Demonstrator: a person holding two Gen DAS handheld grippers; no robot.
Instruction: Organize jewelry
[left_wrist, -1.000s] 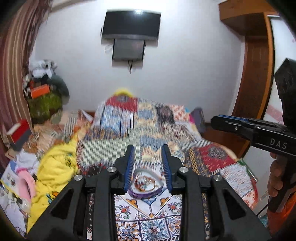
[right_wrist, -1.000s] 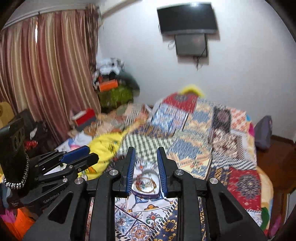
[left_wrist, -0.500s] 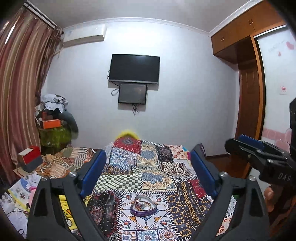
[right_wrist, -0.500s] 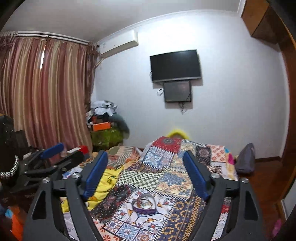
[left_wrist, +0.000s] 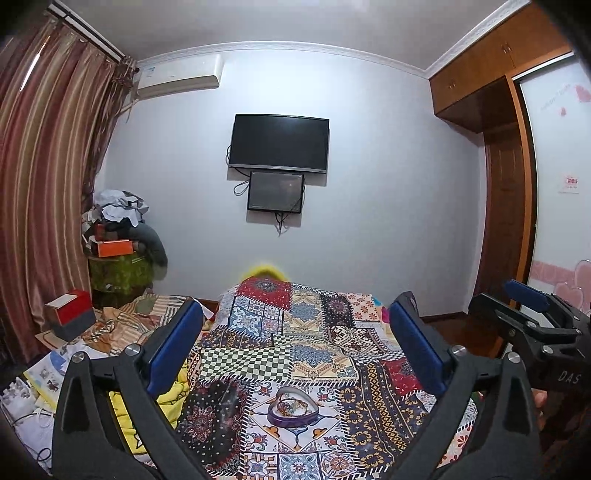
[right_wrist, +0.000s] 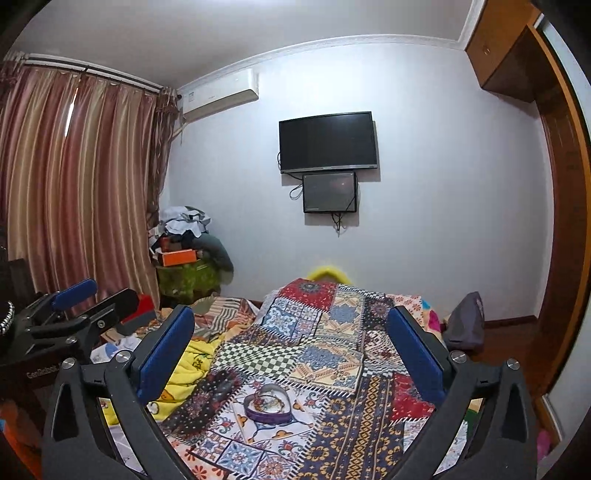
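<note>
A purple heart-shaped jewelry box lies open on the patchwork bedspread, with a tangle of beaded jewelry inside. The same box appears low in the right wrist view. My left gripper is held above and short of the box, wide open, nothing between its blue pads. My right gripper is likewise wide open and empty, well back from the box. Each gripper shows at the edge of the other's view: the right gripper at far right, the left gripper at far left.
A yellow blanket and loose papers lie left of the bedspread. A red-and-grey box and a cluttered stand sit by the striped curtains. A TV hangs on the far wall; a wooden wardrobe stands at right.
Both grippers went from nearly shut around the box's outline to wide open, and both pulled up and back, so the box now looks smaller and lower.
</note>
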